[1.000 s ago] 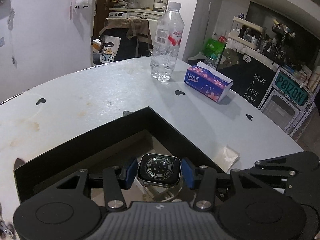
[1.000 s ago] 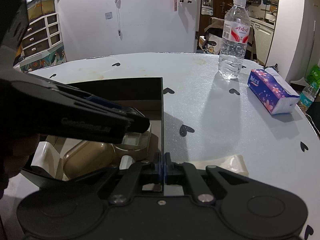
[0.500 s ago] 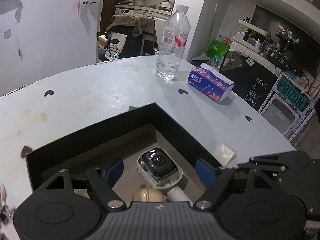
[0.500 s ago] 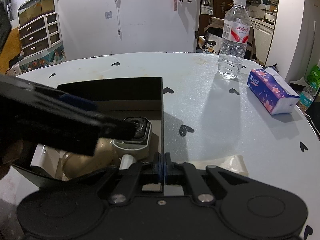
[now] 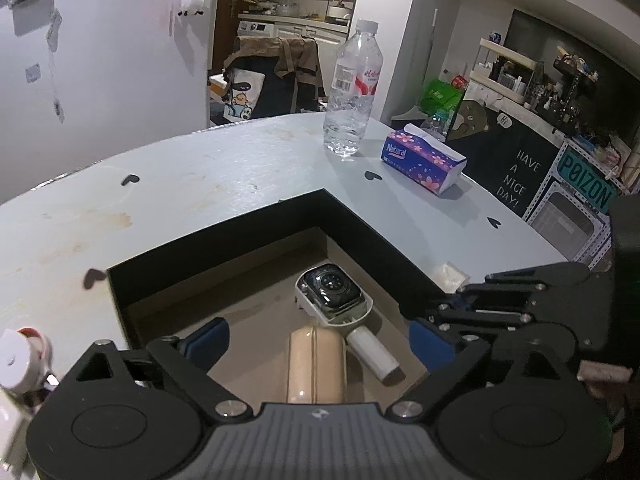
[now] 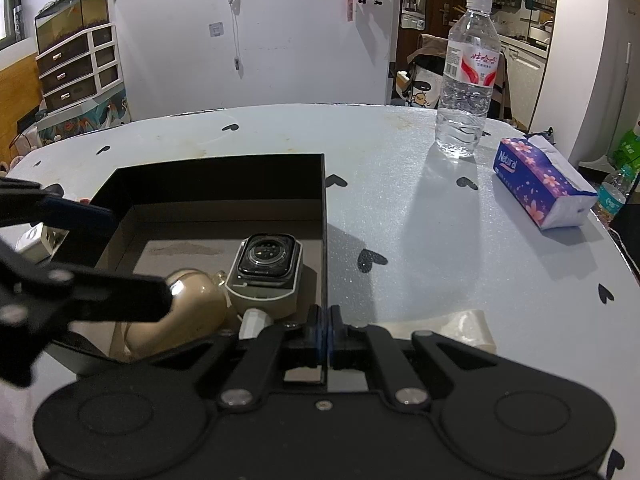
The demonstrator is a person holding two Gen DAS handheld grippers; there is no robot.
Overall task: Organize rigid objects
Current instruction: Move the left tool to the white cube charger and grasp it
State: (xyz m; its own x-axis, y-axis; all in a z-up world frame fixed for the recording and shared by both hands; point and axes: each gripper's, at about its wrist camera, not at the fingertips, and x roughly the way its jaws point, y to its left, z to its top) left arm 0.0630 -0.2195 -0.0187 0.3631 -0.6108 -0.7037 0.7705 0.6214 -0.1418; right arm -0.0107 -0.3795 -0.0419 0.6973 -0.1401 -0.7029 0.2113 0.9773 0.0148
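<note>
1. The left gripper (image 5: 318, 342) hangs over the open black box (image 5: 224, 240), its blue-padded jaws opening wide with nothing pressed between them.
2. The watch (image 5: 330, 286) lies face down on a pale cradle (image 5: 352, 314) inside the box, near the box's far right corner, clear of both pads (image 5: 206, 338).
3. A beige case (image 5: 316, 364) and a white cylinder (image 5: 372, 352) lie just beside the cradle, towards the near edge of the box.
4. The right gripper (image 6: 325, 332) is closed tight on the box's right wall near its near corner; it seems to steady the box.
5. Judged risk: the watch only rests on the cradle, so a knock from a left pad on the way out could tip it off onto the box floor.
6. Judged risk: if the right gripper pulls on the thin wall, the box could slide across the table (image 6: 420, 208) and jostle the loosely packed items.
7. A small white item (image 5: 18, 360) sits outside the box's left wall; sweeping that way could knock it off the table's near edge.
8. The water bottle (image 6: 466, 76) and tissue pack (image 6: 536, 184) stand well apart, towards the table's far right edge.
</note>
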